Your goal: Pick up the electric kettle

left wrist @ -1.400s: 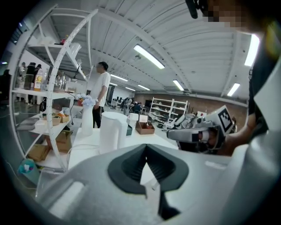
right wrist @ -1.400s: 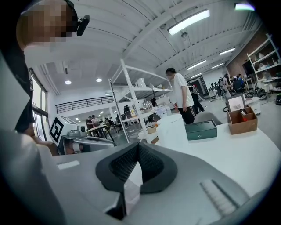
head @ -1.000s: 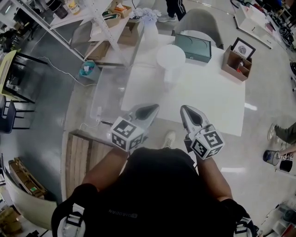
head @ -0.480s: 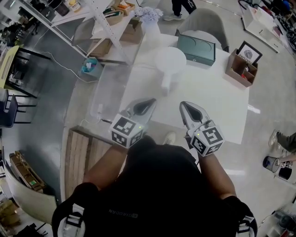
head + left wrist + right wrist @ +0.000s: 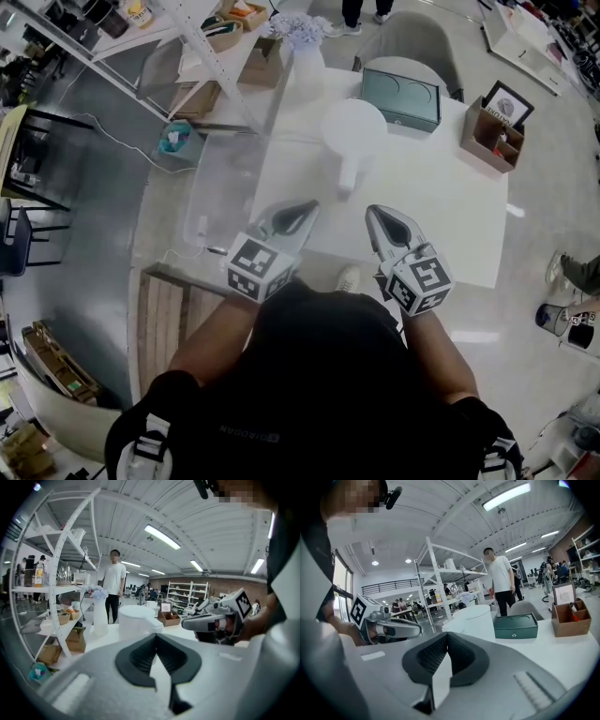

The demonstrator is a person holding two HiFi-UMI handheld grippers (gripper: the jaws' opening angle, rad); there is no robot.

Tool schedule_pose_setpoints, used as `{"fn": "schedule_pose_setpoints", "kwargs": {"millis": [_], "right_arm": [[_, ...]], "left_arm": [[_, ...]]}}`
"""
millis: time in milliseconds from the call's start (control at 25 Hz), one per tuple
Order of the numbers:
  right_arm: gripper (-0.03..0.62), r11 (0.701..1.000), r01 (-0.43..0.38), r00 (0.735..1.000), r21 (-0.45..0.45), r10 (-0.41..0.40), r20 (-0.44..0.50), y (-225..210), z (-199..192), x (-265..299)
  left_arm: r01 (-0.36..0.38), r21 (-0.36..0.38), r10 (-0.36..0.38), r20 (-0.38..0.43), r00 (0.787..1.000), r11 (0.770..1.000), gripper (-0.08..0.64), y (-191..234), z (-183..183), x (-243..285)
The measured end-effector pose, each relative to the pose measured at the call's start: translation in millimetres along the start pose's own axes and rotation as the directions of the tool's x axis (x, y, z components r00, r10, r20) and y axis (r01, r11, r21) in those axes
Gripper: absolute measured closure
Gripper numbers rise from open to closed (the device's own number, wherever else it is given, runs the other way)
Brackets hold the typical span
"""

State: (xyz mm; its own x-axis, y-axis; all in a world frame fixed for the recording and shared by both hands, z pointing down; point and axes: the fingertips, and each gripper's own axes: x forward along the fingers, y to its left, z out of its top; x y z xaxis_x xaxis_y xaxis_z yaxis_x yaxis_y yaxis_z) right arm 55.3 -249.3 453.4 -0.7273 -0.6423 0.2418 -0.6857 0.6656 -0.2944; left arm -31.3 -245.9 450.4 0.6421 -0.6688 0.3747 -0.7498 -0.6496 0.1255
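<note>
White table [image 5: 450, 225]. Electric kettle [image 5: 353, 129] stands upright in its far half, just beside the green box [image 5: 401, 94] at the far edge. Left gripper [image 5: 302, 212] and right gripper [image 5: 376, 216] hover over the near edge, jaws closed, both empty. Kettle handle [image 5: 348, 174] points at the near edge. Body probably rigid, smooth, slippery; heavier if filled. Grip the handle.

A green case [image 5: 401, 97] and a brown organiser [image 5: 490, 136] (framed picture at its back) sit on the white table [image 5: 441, 216]
</note>
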Motion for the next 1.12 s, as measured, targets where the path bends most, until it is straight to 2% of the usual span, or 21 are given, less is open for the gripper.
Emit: {"fn": "schedule_pose_setpoints", "kwargs": {"millis": [120,320,520,680,840,1120], "right_arm": [[0.584,0.997,0.081,0.997,0.007,-0.081,0.010,-1.4,2.4,11.1],[0.515,0.980,0.197,0.980,0.015,-0.197,0.024,-0.5,2.7,26.4],[0.438,0.954,0.298,0.955,0.015,-0.298,0.001,1.8,-6.4,38.6],[0.418,0.935,0.354,0.935,-0.007,-0.354,0.001,3.5,-6.8,49.2],[0.358,0.916,0.401,0.916,-0.026,-0.402,-0.004,4.7,-7.1,59.9],[0.354,0.879,0.476,0.878,-0.037,-0.477,-0.031,2.3,-15.6,79.0]], "left_arm": [[0.038,0.023,-0.038,-0.018,0.999,0.999,0.555,15.3,0.2,-3.3],[0.090,0.060,-0.088,-0.029,0.996,0.994,0.556,41.6,0.6,-7.6],[0.163,0.073,-0.159,-0.049,0.986,0.984,0.556,53.2,-4.7,-10.4],[0.204,0.083,-0.199,-0.064,0.978,0.976,0.555,62.5,-11.1,-10.7],[0.247,0.096,-0.243,-0.056,0.968,0.964,0.556,67.2,-11.3,-10.1],[0.308,0.094,-0.302,-0.075,0.950,0.947,0.557,74.8,-13.3,-19.3]]}}
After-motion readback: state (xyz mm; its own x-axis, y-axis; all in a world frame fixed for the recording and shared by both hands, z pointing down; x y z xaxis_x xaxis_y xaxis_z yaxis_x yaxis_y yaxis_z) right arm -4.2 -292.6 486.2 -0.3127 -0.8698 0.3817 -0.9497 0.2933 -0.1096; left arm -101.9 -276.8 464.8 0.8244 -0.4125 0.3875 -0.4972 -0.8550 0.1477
